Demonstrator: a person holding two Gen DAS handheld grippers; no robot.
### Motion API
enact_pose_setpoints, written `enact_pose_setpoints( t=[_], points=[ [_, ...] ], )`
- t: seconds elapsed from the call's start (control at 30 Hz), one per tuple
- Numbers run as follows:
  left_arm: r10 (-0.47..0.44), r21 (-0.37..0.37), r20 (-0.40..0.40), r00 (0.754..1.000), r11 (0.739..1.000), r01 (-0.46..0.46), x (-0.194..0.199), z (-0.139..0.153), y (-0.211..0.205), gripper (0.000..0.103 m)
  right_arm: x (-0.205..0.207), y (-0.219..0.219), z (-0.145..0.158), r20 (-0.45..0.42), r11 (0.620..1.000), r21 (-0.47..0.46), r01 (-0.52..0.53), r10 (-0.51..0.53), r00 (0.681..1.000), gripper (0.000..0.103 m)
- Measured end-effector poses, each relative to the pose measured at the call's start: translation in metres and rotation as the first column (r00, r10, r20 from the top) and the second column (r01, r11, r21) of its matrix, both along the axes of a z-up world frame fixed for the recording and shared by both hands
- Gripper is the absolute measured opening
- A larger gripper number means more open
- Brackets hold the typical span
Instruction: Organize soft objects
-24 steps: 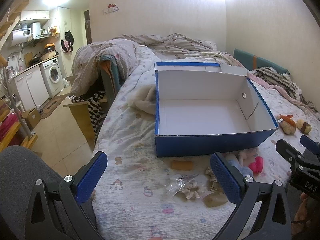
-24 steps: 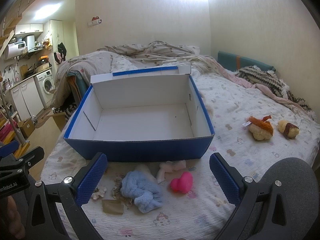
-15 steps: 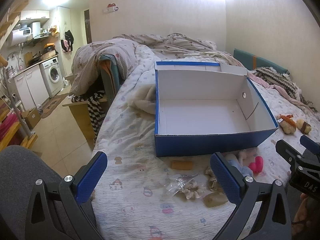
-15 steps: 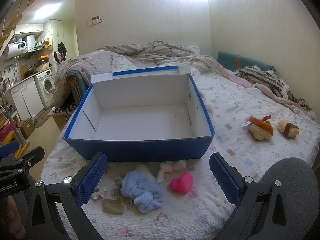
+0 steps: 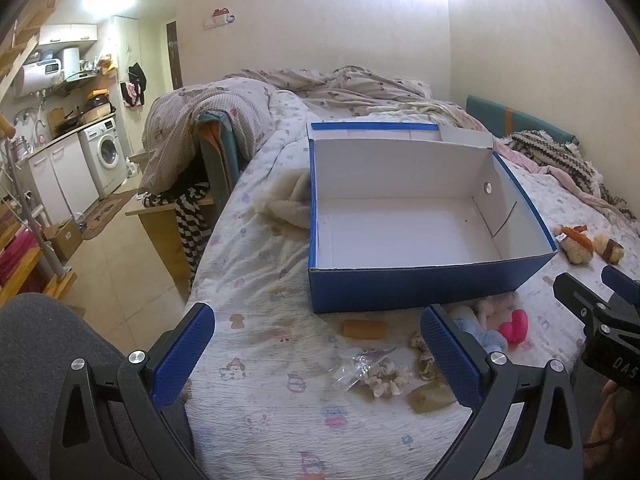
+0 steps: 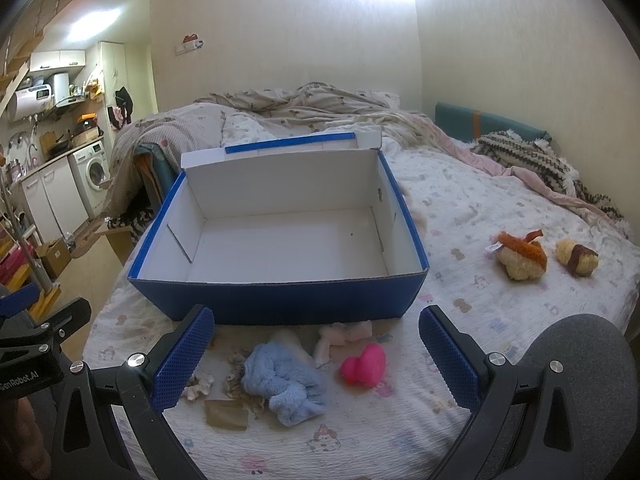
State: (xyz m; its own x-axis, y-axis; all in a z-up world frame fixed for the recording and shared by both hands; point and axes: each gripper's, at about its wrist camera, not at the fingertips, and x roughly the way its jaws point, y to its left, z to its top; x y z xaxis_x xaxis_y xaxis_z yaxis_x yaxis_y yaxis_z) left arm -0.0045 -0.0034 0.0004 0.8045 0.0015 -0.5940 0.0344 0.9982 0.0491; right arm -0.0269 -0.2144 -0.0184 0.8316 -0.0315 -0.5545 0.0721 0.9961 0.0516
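Two grippers hung over the near edge of the bed (image 6: pixel 460 208), and both had their blue fingers spread wide with nothing between them: the left gripper (image 5: pixel 316 350) and the right gripper (image 6: pixel 316 350). The box (image 6: pixel 280 300), blue outside and white inside, stood on the bed with nothing in it. Just in front of the box lay the soft things: a blue cloth (image 6: pixel 284 376), a pink heart (image 6: pixel 365 365), a pale pink piece (image 6: pixel 344 334) touching the box wall, some scrunchies (image 5: pixel 386 378) and an orange block (image 5: pixel 363 329). Well to the right of the box, two plush toys (image 6: pixel 520 258) lay side by side.
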Motion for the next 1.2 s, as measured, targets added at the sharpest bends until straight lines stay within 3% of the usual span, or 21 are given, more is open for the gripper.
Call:
enact_pose_setpoints(
  t=[1.2],
  points=[
    [0.006,-0.008,-0.010,1.000,1.000,-0.006,0.0031,-0.0046,0.0041,0.103,0.0012,-0.0008,-0.0002,-0.003,1.000,0.002,-0.002,0.002,1.000,0.103]
  ],
)
